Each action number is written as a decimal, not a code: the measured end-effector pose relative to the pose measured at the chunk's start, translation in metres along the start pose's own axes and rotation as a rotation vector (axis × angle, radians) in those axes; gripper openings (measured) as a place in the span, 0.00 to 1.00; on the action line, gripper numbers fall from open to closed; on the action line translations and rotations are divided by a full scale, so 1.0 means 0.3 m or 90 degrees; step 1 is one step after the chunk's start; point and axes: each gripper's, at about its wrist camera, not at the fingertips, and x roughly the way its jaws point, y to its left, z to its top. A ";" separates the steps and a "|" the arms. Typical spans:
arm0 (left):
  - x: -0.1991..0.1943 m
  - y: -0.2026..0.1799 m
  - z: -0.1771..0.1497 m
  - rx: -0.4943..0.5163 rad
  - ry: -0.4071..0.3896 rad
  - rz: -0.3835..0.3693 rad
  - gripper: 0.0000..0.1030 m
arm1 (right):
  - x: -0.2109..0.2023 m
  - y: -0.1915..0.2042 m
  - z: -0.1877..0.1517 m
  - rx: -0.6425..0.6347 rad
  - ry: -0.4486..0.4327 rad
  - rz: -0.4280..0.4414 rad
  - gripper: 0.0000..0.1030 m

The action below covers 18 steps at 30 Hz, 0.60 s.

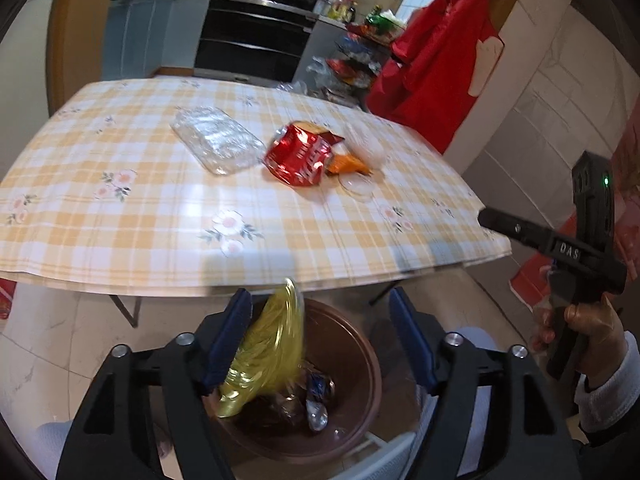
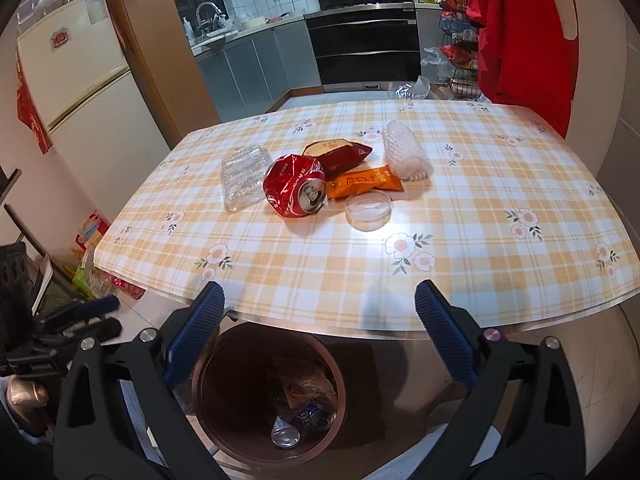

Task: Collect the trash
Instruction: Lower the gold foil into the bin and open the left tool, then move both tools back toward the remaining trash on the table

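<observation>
My left gripper [image 1: 320,340] is open above the brown bin [image 1: 360,364]; a yellow plastic wrapper [image 1: 264,356] hangs against its left finger, blurred, over the bin. The bin [image 2: 224,364] holds a crushed blue can [image 2: 308,420] and wrappers. My right gripper [image 2: 316,320] is open and empty at the table's near edge, above the bin. On the checked table [image 2: 480,248] lie a crushed red can [image 2: 294,190], a clear plastic tray [image 2: 244,178], a dark red snack bag [image 2: 340,154], an orange packet [image 2: 364,182], a clear lid [image 2: 368,206] and a foam net [image 2: 404,154].
A red cloth [image 2: 520,36] hangs at the right past the table. A fridge [image 2: 80,80] stands at the left, with clutter on the floor below it. The kitchen oven [image 2: 364,48] is behind the table. The right gripper shows in the left wrist view [image 1: 560,252].
</observation>
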 end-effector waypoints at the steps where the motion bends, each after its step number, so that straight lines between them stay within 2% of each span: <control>1: -0.005 0.006 0.004 -0.005 -0.004 0.003 0.70 | 0.006 0.002 -0.002 -0.001 0.003 0.000 0.92; 6: -0.040 0.067 0.020 -0.044 -0.031 0.026 0.72 | 0.024 0.017 -0.012 -0.008 0.011 0.001 0.92; 10: -0.067 0.101 0.028 -0.062 -0.050 0.048 0.77 | 0.034 0.013 -0.017 -0.008 0.015 -0.003 0.93; 18: -0.088 0.150 0.054 -0.071 -0.067 0.083 0.78 | 0.047 -0.017 -0.025 -0.005 0.019 -0.022 0.93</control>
